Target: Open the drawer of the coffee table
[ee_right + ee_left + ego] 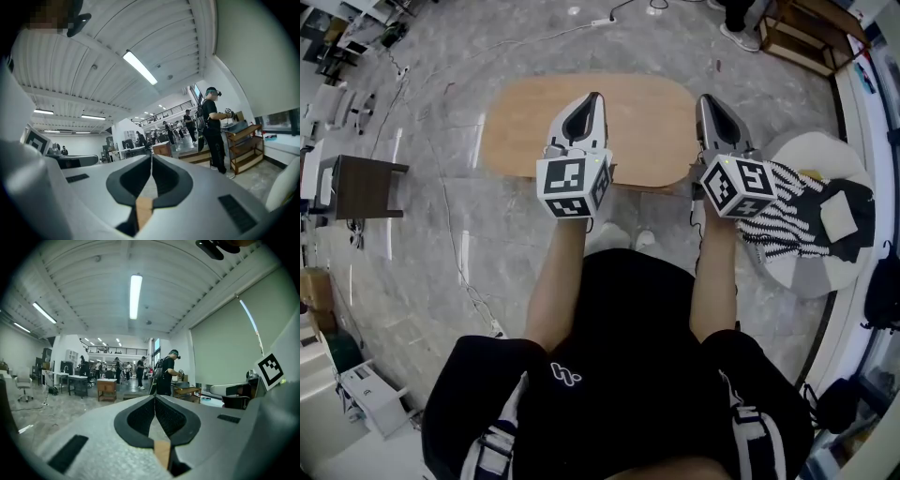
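Holding both grippers level in front of me, side by side. Left gripper [593,97] has its jaws pressed together with nothing between them. Right gripper [705,99] is the same: closed and empty. My shoes [614,236] show below and between the two grippers, at the table's near edge.

The coffee table [520,127] sits directly under both tips. Its oval wooden top runs from past the left gripper's outer side to just under the right one. Drawer — can't see it in any view.

Just outboard of the right gripper is a round white seat [806,277] with a black-and-white striped cloth [783,225] on it. A dark side table [361,186] stands well off the left gripper's outer side.

Far ahead of the jaws — a person in black [214,133] stands at a wooden rack [244,146].
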Tool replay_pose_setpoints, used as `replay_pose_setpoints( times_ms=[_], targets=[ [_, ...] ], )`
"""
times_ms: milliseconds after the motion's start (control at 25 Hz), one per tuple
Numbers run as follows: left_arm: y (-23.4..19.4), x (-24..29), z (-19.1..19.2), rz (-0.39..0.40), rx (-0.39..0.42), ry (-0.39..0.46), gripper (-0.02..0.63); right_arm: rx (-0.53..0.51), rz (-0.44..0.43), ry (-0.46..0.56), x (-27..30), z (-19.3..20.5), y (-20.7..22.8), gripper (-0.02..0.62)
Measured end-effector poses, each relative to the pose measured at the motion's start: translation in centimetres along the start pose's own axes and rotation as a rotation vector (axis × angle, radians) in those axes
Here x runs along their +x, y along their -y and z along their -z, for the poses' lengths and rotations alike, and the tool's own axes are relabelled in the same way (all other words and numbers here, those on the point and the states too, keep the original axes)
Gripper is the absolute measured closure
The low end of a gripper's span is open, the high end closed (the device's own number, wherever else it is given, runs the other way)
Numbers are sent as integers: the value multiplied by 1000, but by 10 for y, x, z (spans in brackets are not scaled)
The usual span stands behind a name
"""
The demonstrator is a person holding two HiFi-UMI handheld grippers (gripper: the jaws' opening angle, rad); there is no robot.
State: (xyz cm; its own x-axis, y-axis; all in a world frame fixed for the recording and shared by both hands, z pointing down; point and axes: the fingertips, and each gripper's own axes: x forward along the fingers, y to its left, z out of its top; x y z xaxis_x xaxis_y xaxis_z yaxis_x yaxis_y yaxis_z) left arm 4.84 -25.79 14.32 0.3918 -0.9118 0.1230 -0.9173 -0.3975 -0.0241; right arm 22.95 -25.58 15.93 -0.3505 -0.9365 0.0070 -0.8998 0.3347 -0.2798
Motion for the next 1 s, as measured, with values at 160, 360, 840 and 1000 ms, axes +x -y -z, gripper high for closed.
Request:
replay_pose_setpoints(
  times_ms=[160,360,840,1000],
  targets=[
    [-28,1,15,-37,-29,-33,595,21,4,-35,13,17,1,581],
    [-54,2,43,-47,-50,-99,595,63,7,-107,33,51,-6,581],
    [-121,-8,158,-117,-148,-314,595,98,3,-308,56,154,-34,581],
    [-128,-17,205,-124,-181,-386,595,123,35,-343,54,190,-30,581]
  ],
)
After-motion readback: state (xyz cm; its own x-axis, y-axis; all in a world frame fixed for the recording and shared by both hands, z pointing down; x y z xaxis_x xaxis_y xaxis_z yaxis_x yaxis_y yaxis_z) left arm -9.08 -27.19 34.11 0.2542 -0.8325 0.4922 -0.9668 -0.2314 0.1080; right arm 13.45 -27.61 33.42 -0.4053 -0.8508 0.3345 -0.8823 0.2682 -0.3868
